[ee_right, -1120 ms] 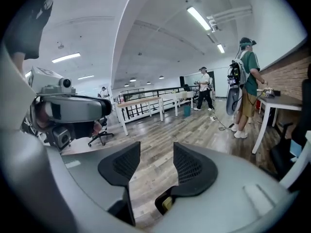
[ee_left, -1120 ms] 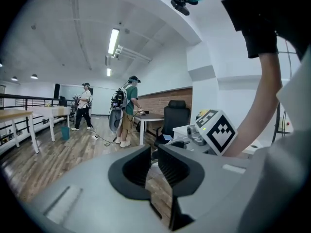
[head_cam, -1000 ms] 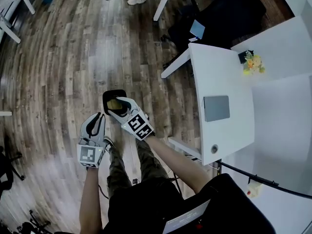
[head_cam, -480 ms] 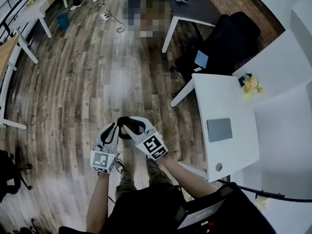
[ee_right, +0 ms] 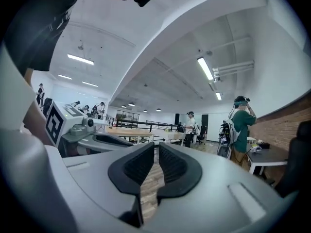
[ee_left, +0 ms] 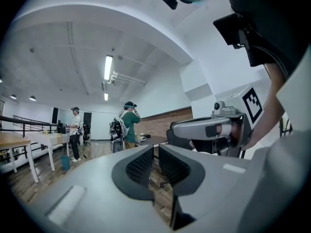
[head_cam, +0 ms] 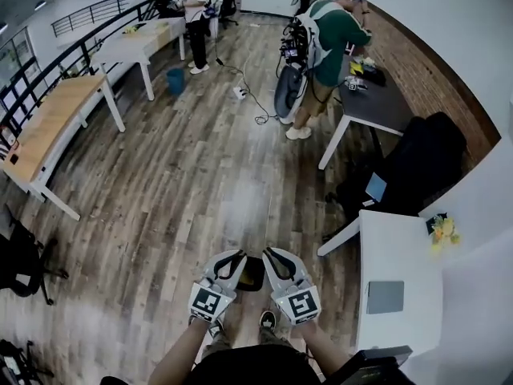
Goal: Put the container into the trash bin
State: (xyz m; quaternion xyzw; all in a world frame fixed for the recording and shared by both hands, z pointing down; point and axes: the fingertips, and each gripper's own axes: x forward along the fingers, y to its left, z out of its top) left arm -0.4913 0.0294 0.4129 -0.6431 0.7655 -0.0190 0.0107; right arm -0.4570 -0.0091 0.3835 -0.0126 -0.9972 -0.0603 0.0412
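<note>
Only the head view shows the trash bin (head_cam: 250, 273), a dark tub on the wooden floor, seen in the gap between the two claws. Inside its rim is a dull yellowish patch (head_cam: 254, 277), too small to tell for sure as the container. Neither claw holds it.

The left claw (head_cam: 232, 257) is just left of the bin and the right claw (head_cam: 276, 255) just right of it, both held level. In the left gripper view, the left claw (ee_left: 156, 150) has its jaws drawn together to a thin slit with nothing between them. In the right gripper view, the right claw (ee_right: 156, 148) is closing, down to a narrow slit, and is also empty.

Two people stand far beyond the bin in the head view: one in a green shirt (head_cam: 333, 32) at a dark surface (head_cam: 383, 107), and one in a white top (head_cam: 196, 5) by a white surface (head_cam: 132, 45). The right gripper view also takes in small figures at its far left.

There are two marker cubes, one per claw (head_cam: 207, 301) (head_cam: 298, 303). The only print that can be made out is their black-and-white square pattern.

Right of the bin, a white surface (head_cam: 401, 247) carries one grey pad (head_cam: 385, 296) and one bunch of yellow flowers (head_cam: 442, 231).
</note>
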